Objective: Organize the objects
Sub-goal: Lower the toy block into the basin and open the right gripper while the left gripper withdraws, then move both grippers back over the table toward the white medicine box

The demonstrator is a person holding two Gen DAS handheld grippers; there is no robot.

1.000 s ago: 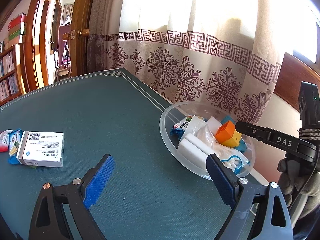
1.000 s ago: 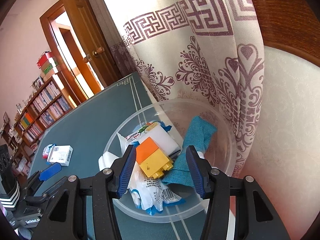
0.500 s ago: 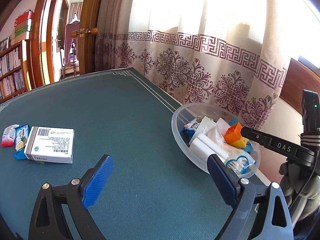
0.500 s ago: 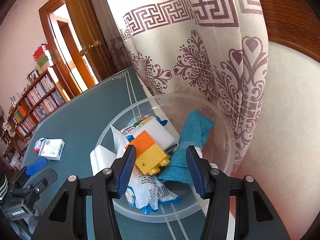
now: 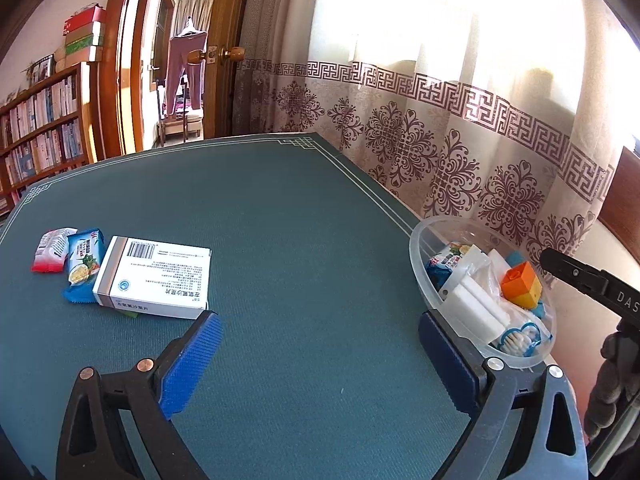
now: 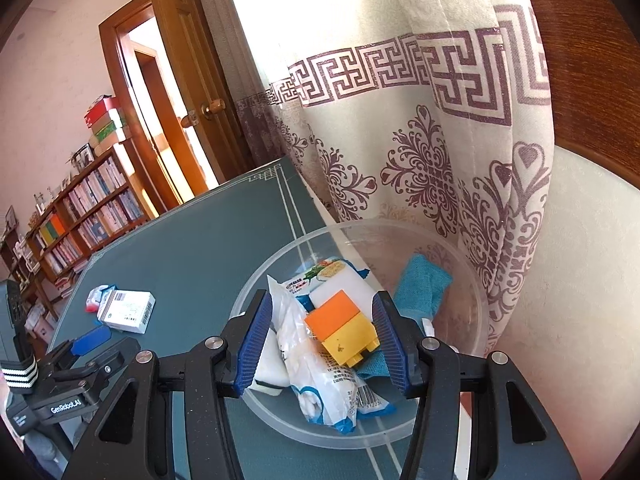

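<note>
A clear plastic bowl (image 5: 418, 264) (image 6: 472, 280) stands at the table's right edge. It holds an orange and yellow toy block (image 5: 522, 290) (image 6: 346, 330), white sponges, plastic packets and a teal cloth (image 6: 422, 286). A white medicine box (image 5: 154, 282) (image 6: 126, 312) lies on the green table at left, with a blue snack packet (image 5: 82, 266) and a red-white packet (image 5: 50, 250) beside it. My left gripper (image 5: 320, 356) is open and empty over the table. My right gripper (image 6: 322, 338) is open above the bowl, its jaws either side of the block without touching it.
A patterned curtain (image 5: 460, 140) hangs right behind the bowl and the table's right edge. A bookshelf (image 5: 40, 128) and an open wooden door (image 5: 224, 52) stand beyond the table's far side. The right gripper's arm (image 5: 592, 284) shows at the right of the left wrist view.
My left gripper has swung left, so the medicine box and packets are now nearer the middle of its view. My right gripper has risen a little above the bowl, still open.
</note>
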